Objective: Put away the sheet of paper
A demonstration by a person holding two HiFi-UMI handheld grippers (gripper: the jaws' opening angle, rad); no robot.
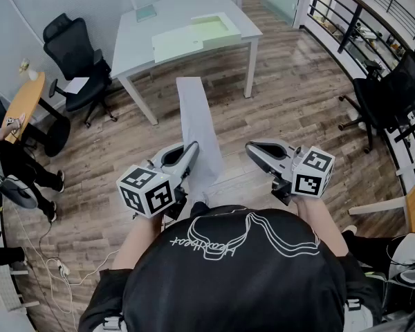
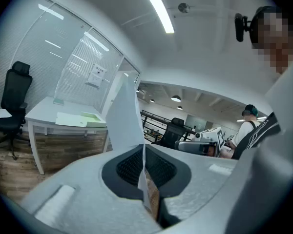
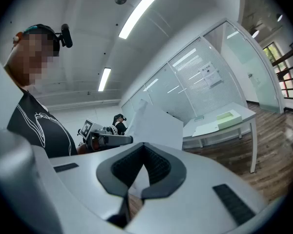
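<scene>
Jutting forward, the long pale-grey sheet of paper (image 1: 197, 116) is clamped by the left gripper (image 1: 192, 148); right gripper (image 1: 250, 149) closed, empty.

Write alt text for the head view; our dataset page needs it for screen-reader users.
The left gripper is shut on a long sheet of paper that reaches out over the wood floor toward a white table. The right gripper is beside it, clear of the paper.

Wood floor (image 1: 290, 116) lay open ahead, sheet of paper (image 1: 197, 123) stuck out in the middle, white worktop (image 1: 135, 40) stood beyond, black chair (image 1: 72, 54) on the left, railing (image 1: 342, 30) closed the right side.
</scene>
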